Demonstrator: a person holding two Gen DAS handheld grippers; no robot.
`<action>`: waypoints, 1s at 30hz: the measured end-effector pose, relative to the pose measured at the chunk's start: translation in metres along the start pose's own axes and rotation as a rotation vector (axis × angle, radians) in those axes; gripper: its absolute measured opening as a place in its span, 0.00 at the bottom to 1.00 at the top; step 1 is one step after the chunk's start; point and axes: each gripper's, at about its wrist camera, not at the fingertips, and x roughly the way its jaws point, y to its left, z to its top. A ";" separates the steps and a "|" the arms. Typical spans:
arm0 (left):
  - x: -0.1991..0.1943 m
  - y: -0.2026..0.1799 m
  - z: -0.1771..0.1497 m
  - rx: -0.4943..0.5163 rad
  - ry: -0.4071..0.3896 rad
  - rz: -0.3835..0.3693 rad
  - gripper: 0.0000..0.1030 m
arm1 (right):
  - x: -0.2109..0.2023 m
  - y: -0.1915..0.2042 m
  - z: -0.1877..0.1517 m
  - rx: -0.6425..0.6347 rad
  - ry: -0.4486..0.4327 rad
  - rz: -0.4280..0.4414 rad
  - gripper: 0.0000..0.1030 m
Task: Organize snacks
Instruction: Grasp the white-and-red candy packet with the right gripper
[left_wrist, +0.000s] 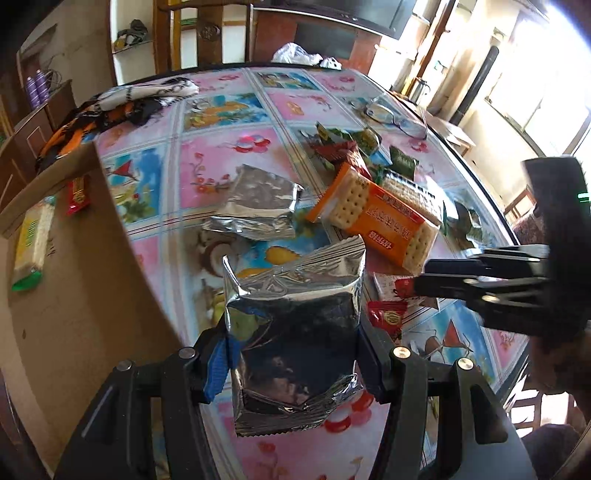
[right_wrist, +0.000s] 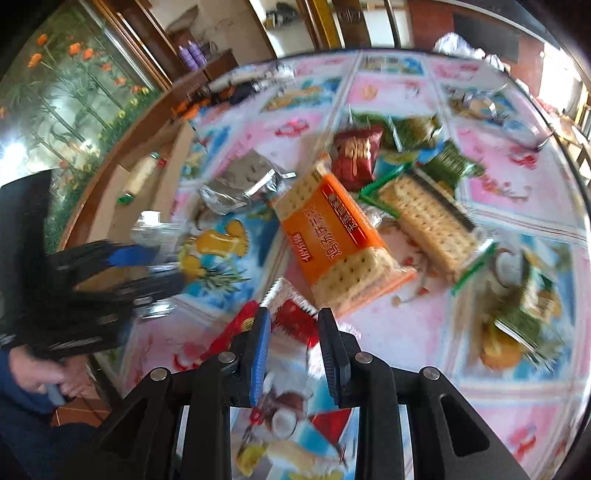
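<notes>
My left gripper (left_wrist: 291, 354) is shut on a silver foil snack pack (left_wrist: 295, 332) and holds it above the table beside a cardboard box (left_wrist: 92, 258). The box holds a green-ended cracker pack (left_wrist: 31, 240) and a small red packet (left_wrist: 77, 192). A second silver pack (left_wrist: 258, 206) lies on the table. An orange cracker pack (left_wrist: 380, 218) (right_wrist: 340, 240) lies mid-table. My right gripper (right_wrist: 293, 325) (left_wrist: 421, 280) is open, its fingers on either side of a small red and white packet (right_wrist: 295, 317). The right wrist view is blurred.
The table (left_wrist: 221, 155) has a pink and blue fruit-print cover. Several small green and red snack packets (left_wrist: 351, 144) and a green-trimmed cracker pack (right_wrist: 432, 221) lie at the right. Cloth (left_wrist: 122, 103) lies at the far left, eyeglasses (left_wrist: 391, 118) at the far right.
</notes>
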 end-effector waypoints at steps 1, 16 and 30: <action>-0.004 0.002 -0.001 -0.009 -0.005 0.005 0.56 | 0.006 -0.002 0.001 -0.005 0.009 -0.011 0.28; -0.024 0.004 -0.002 -0.091 -0.029 0.070 0.56 | 0.016 0.017 -0.012 -0.212 0.093 -0.011 0.41; -0.018 -0.027 0.014 -0.049 -0.022 0.044 0.56 | -0.009 0.008 -0.036 -0.116 0.011 0.012 0.21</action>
